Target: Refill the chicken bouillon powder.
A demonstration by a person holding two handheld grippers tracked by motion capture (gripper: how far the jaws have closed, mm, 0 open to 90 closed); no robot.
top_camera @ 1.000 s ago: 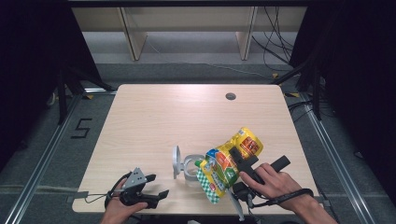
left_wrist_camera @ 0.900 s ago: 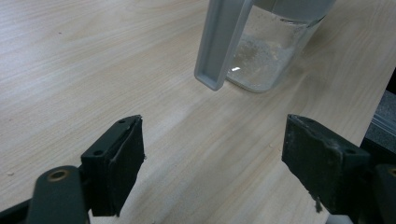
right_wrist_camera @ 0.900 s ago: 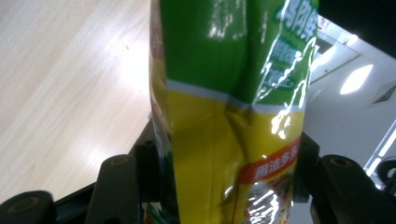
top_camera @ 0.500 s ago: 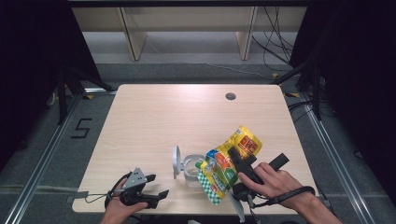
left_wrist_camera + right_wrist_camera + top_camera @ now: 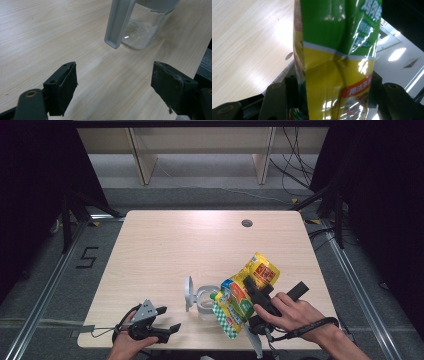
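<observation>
- a clear jar (image 5: 206,299) with a grey flip lid (image 5: 189,293) stands near the table's (image 5: 165,245) front edge, towards the right; a thin layer of pale granules lies in its bottom.
- the right claw (image 5: 248,295) pinches a yellow-green pouch (image 5: 245,292), tilted with its lower end just over the jar's mouth.
- the left claw (image 5: 167,320) rests spread at the front-left corner, nothing between its jaws.
</observation>
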